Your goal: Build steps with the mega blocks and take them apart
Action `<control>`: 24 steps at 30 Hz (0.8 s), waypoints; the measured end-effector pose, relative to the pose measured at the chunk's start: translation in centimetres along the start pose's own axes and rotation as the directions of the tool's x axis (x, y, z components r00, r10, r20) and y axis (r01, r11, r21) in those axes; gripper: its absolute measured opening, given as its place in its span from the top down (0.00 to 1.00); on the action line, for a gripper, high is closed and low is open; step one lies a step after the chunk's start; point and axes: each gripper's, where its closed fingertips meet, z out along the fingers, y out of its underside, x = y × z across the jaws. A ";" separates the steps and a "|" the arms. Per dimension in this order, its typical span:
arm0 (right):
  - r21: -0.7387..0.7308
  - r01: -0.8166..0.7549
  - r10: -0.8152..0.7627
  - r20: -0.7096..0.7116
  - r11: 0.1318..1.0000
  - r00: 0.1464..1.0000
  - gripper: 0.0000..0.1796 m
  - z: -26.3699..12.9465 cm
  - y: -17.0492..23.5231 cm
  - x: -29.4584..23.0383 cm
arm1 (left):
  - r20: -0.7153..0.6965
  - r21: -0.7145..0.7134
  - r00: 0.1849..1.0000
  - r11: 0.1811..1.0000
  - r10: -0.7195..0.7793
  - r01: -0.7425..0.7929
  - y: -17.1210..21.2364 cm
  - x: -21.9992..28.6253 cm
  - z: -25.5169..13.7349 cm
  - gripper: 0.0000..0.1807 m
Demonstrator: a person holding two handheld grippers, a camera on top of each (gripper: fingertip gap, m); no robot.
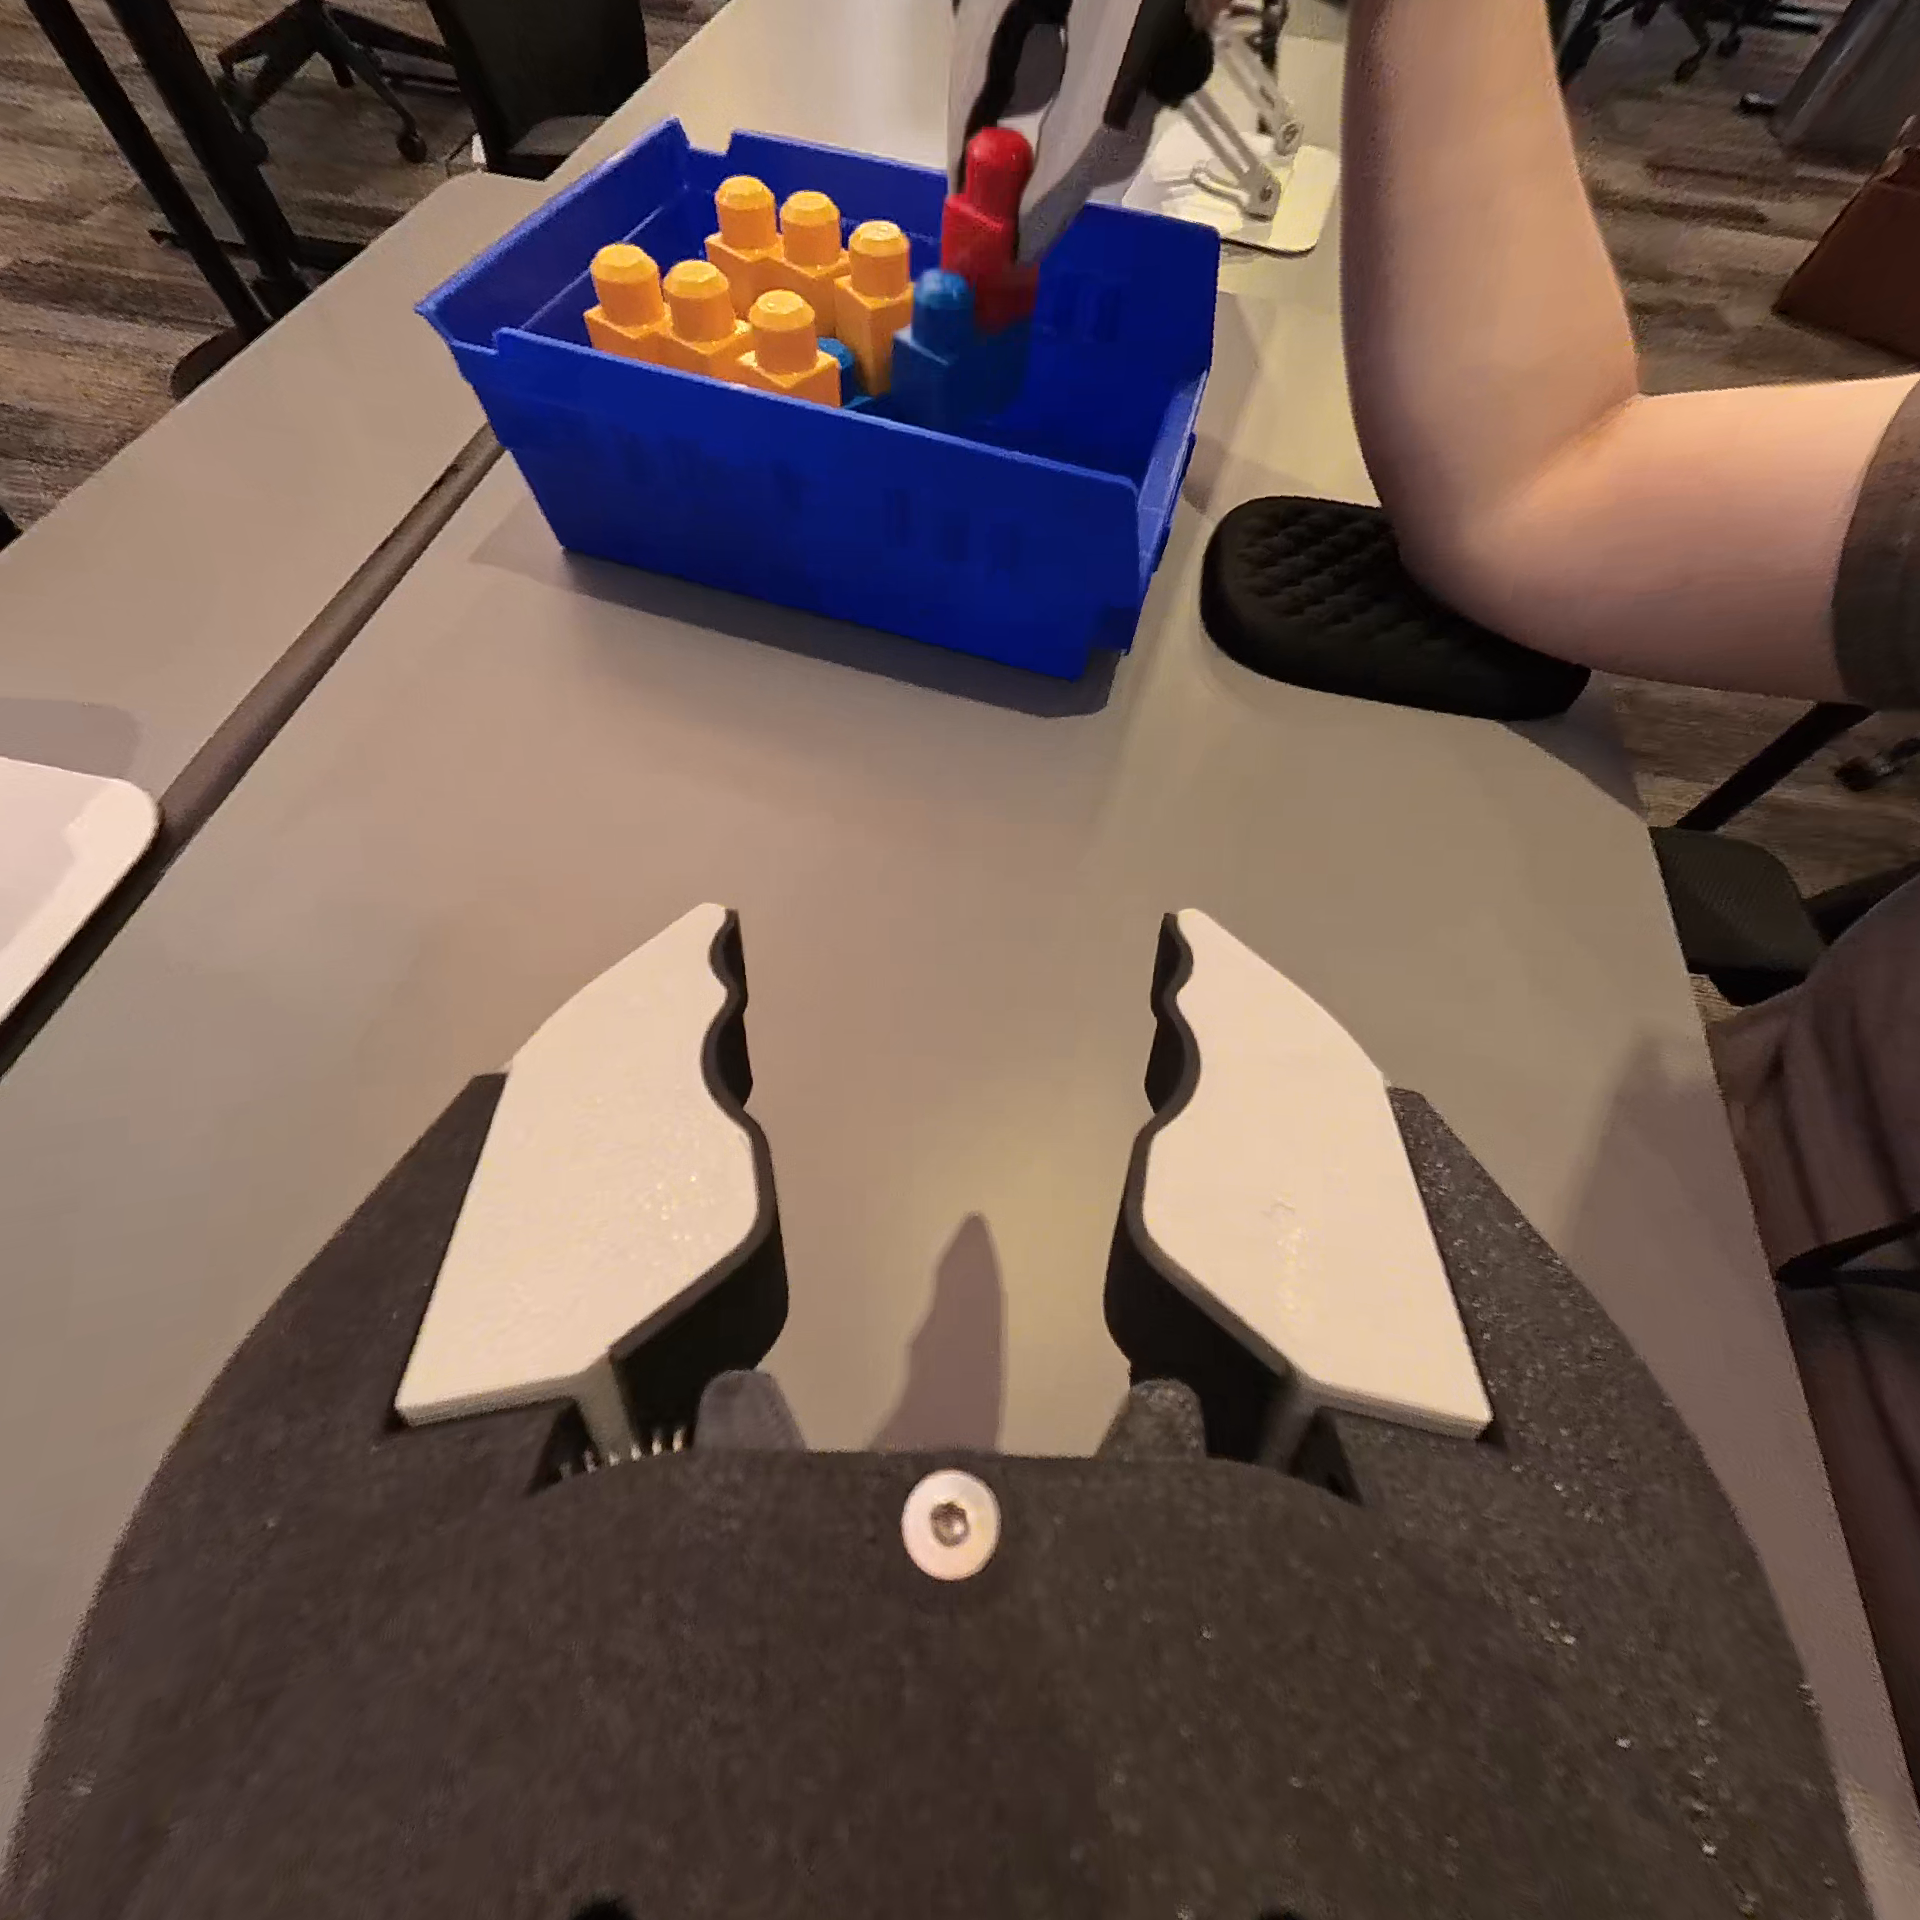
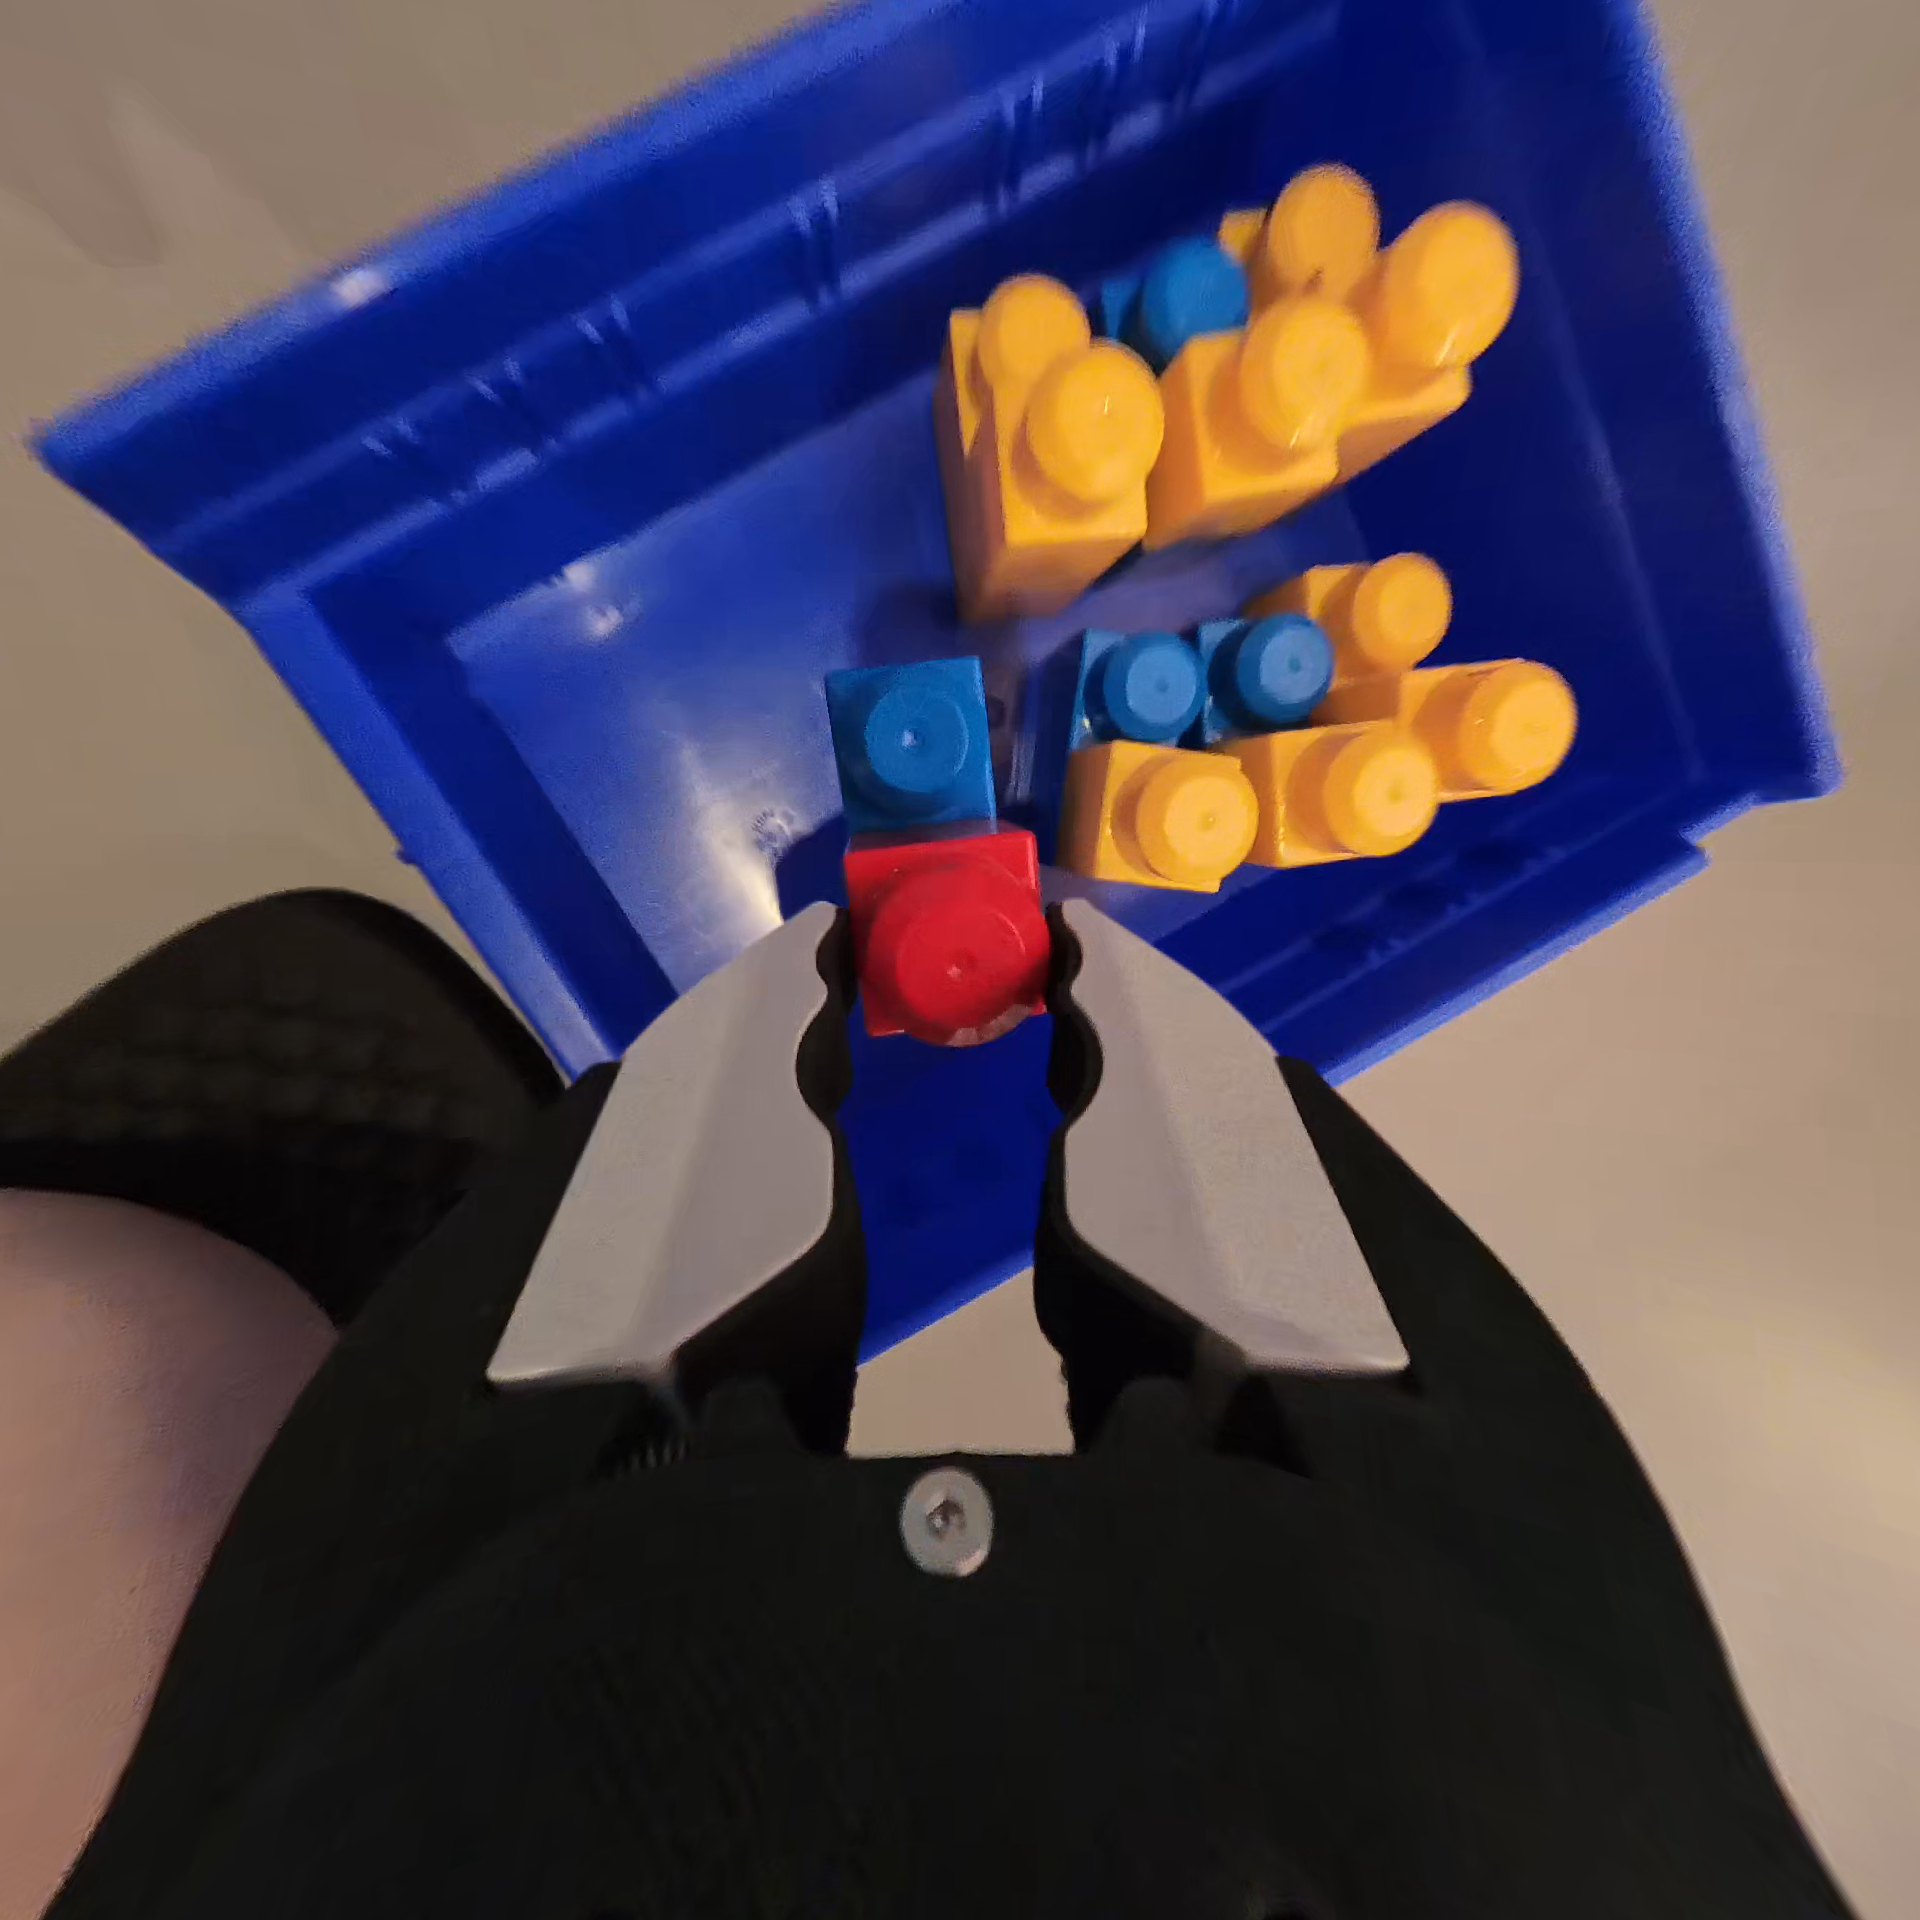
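Observation:
A blue bin stands on the grey table and holds several orange blocks and blue blocks. My right gripper reaches down into the bin and is shut on a red block stacked on a blue block. In the left wrist view the red block sits between the right gripper's fingers. My left gripper is open and empty over bare table, well in front of the bin. Orange blocks fill the bin's far side.
A person's forearm rests on a black pad to the right of the bin. A white stand base sits behind the bin. A white tray edge is at the left. Office chairs stand beyond the table edges. My right fingertips sit around 35 centimetres from my left ones.

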 end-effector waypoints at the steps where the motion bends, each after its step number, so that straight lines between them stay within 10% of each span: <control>1: -0.032 0.009 -0.009 0.007 0.999 1.000 0.80 0.9 0.3 0.2 | 0.020 -0.004 1.000 1.000 0.002 -0.002 0.0 -0.4 -0.4 0.58; 15: -0.120 -0.050 0.050 -0.004 0.992 0.999 0.77 3.7 1.9 2.0 | 0.302 0.255 0.950 0.967 -0.077 -0.003 -4.2 -5.2 -15.6 0.57; 24: -0.007 -0.009 0.006 -0.372 1.000 0.928 0.76 -3.6 -1.5 3.8 | 0.660 0.018 0.708 0.947 -0.252 0.321 8.0 -12.8 -24.4 0.58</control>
